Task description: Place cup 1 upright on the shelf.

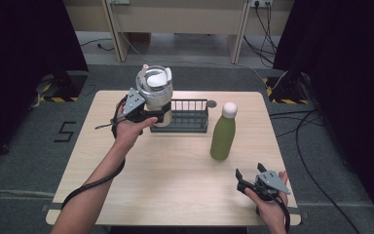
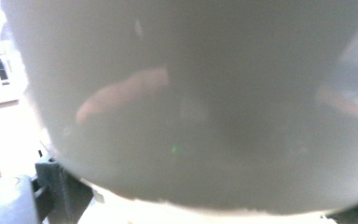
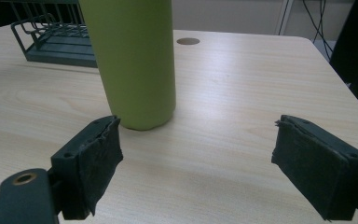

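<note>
While the left gripper (image 1: pixel 152 118) is raised over the far left part of the table (image 1: pixel 175 175), it clamps a steel cup (image 1: pixel 154 90) with a white lid by the lower body; its jaws close on the cup's sides, and the cup stands roughly upright above them, its base just at the left end of the dark wire rack (image 1: pixel 187 117); whether that base touches the rack or the table cannot be told; in the left gripper view the cup's grey wall (image 2: pixel 205 102) sits hard against the lens, blurred, with a faint reflection of a hand on it. Near the front right corner the right gripper (image 1: pixel 241 178) rests low in the right hand (image 1: pixel 272 204); its two black padded fingers (image 3: pixel 95 158) stand spread with bare tabletop between them and nothing pinched; a green bottle (image 1: pixel 223 134) with a white cap stands upright just beyond them, closer to the left pad and apart from both, to the right of the rack.
</note>
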### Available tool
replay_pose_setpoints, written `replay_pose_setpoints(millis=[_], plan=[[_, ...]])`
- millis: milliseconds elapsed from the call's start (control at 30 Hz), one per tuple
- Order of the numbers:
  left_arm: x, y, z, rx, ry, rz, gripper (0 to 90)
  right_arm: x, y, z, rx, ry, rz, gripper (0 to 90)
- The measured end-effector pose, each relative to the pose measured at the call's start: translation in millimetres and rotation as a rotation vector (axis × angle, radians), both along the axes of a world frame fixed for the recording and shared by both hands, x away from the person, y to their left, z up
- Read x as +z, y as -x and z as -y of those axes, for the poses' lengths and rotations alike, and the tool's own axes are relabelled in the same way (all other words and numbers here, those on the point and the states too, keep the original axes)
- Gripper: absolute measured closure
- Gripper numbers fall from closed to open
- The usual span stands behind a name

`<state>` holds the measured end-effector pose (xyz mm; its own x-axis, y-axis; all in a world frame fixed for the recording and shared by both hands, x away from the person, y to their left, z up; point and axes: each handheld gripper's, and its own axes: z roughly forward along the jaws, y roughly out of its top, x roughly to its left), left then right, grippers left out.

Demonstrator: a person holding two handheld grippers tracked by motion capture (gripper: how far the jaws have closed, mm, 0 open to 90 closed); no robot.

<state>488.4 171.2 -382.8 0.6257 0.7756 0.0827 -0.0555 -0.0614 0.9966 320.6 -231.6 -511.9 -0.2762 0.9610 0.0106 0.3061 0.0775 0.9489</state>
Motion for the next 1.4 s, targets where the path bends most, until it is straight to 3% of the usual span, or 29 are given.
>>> replay_pose_setpoints(millis=[1400], plan=[[13.0, -34.8, 11.9, 0.045, 0.013, -0.004, 9.2, -0.9, -0.4, 2.8, -0.002, -0.011, -0.005, 15.0]])
